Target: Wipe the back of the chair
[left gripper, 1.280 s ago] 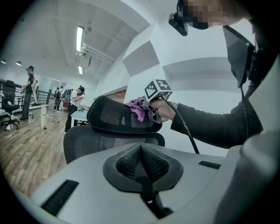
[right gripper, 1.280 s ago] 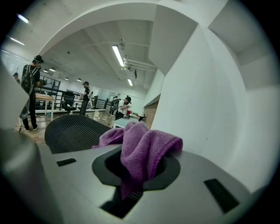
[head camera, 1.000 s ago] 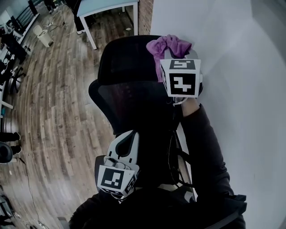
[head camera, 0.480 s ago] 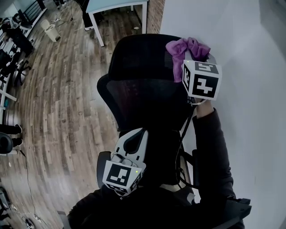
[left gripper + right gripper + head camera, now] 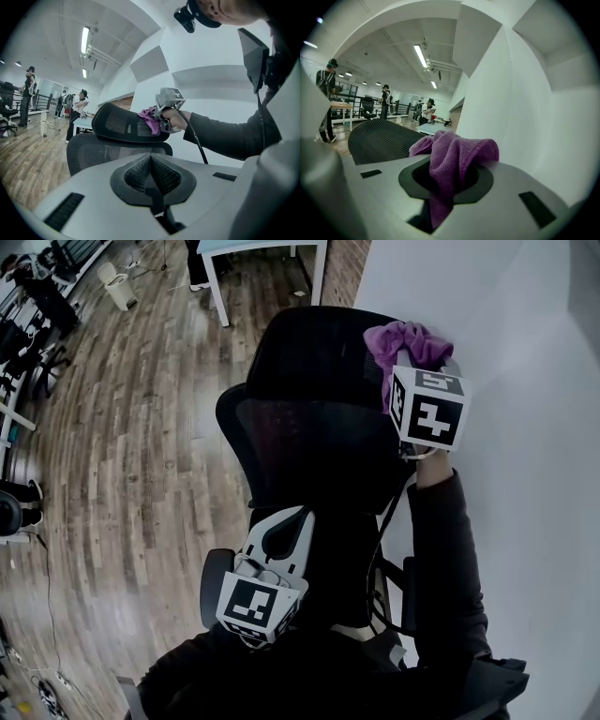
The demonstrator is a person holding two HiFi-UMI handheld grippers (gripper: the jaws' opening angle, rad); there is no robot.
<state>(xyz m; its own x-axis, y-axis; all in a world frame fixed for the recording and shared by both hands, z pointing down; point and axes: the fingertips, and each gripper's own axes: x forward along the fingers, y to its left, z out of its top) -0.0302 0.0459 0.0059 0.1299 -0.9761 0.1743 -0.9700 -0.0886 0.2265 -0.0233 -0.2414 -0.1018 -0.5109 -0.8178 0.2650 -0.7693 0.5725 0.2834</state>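
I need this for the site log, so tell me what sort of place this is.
Probably an open-plan office or workshop: a black mesh office chair stands on a wood-plank floor, long strip lights run along the ceiling, and people stand at tables farther back.

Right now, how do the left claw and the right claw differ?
The right claw is shut on a purple cloth; the left claw is shut with nothing in it. The right claw is held up at the headrest, beside the wall; the left claw sits lower, behind the chair back. Both are shut and point toward the chair.
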